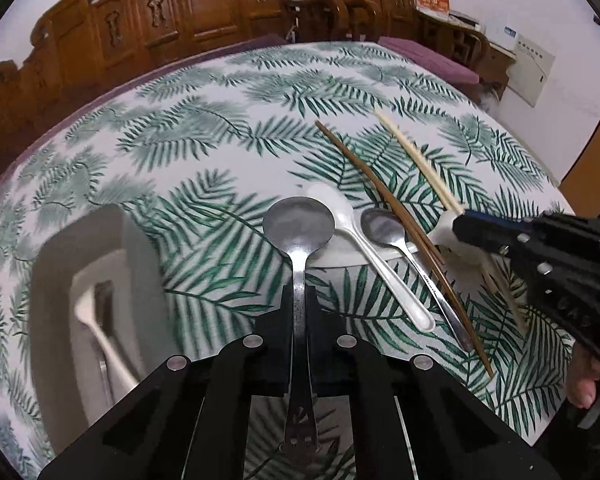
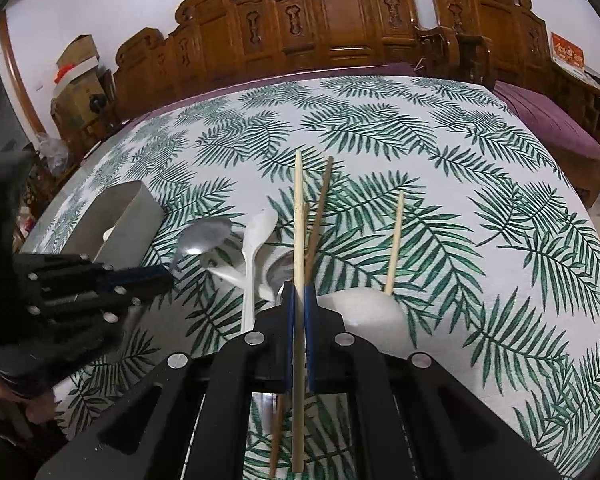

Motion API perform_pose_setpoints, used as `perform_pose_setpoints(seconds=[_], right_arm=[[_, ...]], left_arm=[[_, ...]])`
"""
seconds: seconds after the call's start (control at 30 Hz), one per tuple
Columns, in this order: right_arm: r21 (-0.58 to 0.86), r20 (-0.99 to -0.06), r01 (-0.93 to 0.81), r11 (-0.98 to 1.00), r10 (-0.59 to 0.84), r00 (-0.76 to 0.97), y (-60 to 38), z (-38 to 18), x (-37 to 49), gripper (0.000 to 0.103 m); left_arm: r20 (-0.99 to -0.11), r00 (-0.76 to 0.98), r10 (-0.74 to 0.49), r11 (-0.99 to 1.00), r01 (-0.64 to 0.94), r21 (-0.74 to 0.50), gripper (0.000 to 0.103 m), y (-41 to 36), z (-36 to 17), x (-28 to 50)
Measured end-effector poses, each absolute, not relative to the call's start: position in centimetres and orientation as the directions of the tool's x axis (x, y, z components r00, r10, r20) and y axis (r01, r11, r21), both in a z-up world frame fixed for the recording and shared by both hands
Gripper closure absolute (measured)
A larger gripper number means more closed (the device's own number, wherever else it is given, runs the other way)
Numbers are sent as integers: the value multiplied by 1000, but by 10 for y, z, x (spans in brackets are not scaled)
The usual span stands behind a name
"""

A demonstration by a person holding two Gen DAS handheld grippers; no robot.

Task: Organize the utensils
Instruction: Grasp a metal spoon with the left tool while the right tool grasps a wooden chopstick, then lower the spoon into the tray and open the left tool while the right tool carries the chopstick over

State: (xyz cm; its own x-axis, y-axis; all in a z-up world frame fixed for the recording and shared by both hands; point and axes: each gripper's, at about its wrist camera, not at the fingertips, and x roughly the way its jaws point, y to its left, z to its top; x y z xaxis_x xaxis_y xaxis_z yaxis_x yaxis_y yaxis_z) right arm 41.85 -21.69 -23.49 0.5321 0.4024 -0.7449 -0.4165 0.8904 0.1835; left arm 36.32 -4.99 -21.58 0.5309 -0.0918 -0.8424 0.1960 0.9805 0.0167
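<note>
My left gripper (image 1: 299, 300) is shut on the handle of a large metal spoon (image 1: 299, 224), held above the leaf-print tablecloth. My right gripper (image 2: 299, 300) is shut on a pale bamboo chopstick (image 2: 298, 216); it shows in the left wrist view (image 1: 460, 220) too. On the cloth lie a white plastic spoon (image 1: 364, 248), a small metal spoon (image 1: 384, 224) and dark brown chopsticks (image 1: 380, 192). A second pale chopstick (image 2: 394, 240) lies to the right in the right wrist view. A metal utensil holder (image 1: 96, 300) at the left holds a white spoon (image 1: 96, 328).
The table's leaf-print cloth (image 2: 420, 140) stretches far and right. Carved wooden chairs (image 2: 340, 24) line the far side. A purple cushion (image 2: 548, 120) sits at the right. A white object (image 2: 364, 312) lies just right of my right gripper.
</note>
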Motion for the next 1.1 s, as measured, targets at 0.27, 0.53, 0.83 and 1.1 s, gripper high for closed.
perform_pose_setpoints(seconds=[0.27,0.53,0.83,1.1], right_arm=[[157,-735,-462,873,416,536,-202,-228,403,97],[138,-731,-489,861,422,536,-192,-224,395,97],[129,-738,-491,862,414,533,-189,-227,396,97],[129,-742,-503,855,419,523,-181,-230,398,97]], left_arm=[[-812,578,-79,983,180,32,98,-35,-184,347],[-781,622,-62,990,140,33,98,-7,-157,331],[-759,649,-43,998,61,-4,98,37,-152,332],[-789,614,-38,999,8,-41,98,59,-186,337]])
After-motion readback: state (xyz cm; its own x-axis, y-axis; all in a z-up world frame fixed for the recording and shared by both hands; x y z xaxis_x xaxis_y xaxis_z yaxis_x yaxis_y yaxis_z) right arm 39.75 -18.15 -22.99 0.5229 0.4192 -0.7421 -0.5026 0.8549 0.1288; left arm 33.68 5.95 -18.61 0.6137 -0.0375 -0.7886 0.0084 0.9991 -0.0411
